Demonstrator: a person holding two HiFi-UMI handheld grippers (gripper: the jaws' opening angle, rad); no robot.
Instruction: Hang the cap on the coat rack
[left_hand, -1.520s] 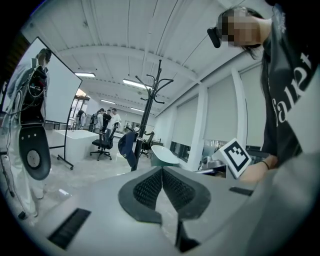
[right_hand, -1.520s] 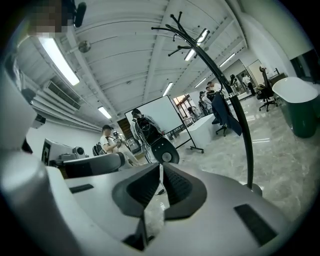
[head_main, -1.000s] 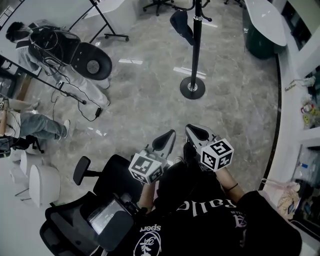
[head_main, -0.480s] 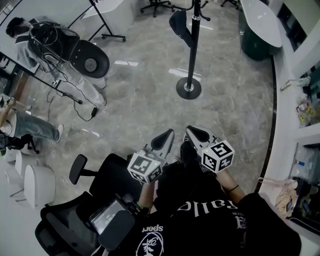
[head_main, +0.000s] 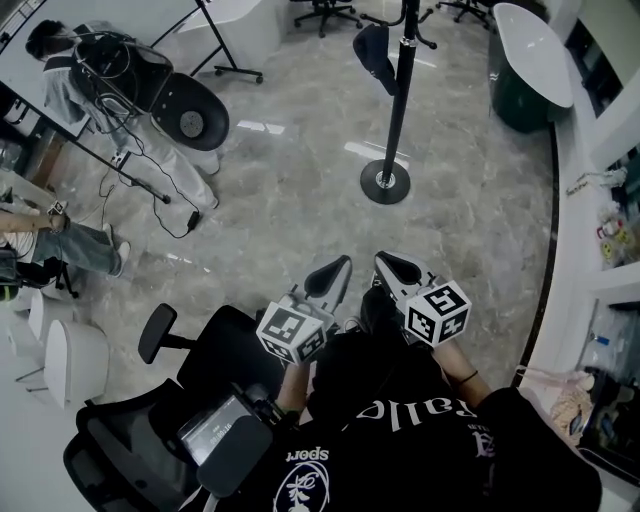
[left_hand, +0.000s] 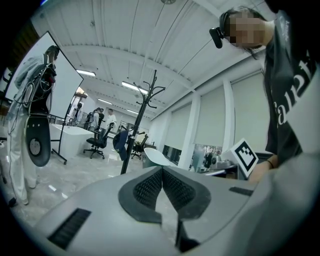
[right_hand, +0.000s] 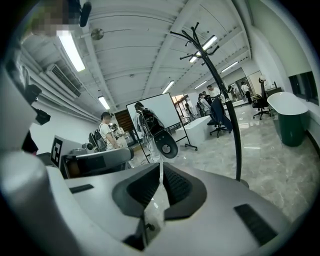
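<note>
Cap (head_main: 372, 55) on coat rack (head_main: 397, 110), top cut off in head view; left tool (head_main: 338, 267) and right tool (head_main: 387, 262) pressed together.

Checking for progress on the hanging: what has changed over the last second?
Nothing was grasped or released. The left claw and right claw stay shut, empty, side by side; the cap stays hanging on the coat rack. Only the head view drifts slightly.

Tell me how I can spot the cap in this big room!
Look across the grey marble floor for the tall black coat rack with a round base. The cap hangs near its top, a dark floppy shape, the only thing on its hooks.
</note>
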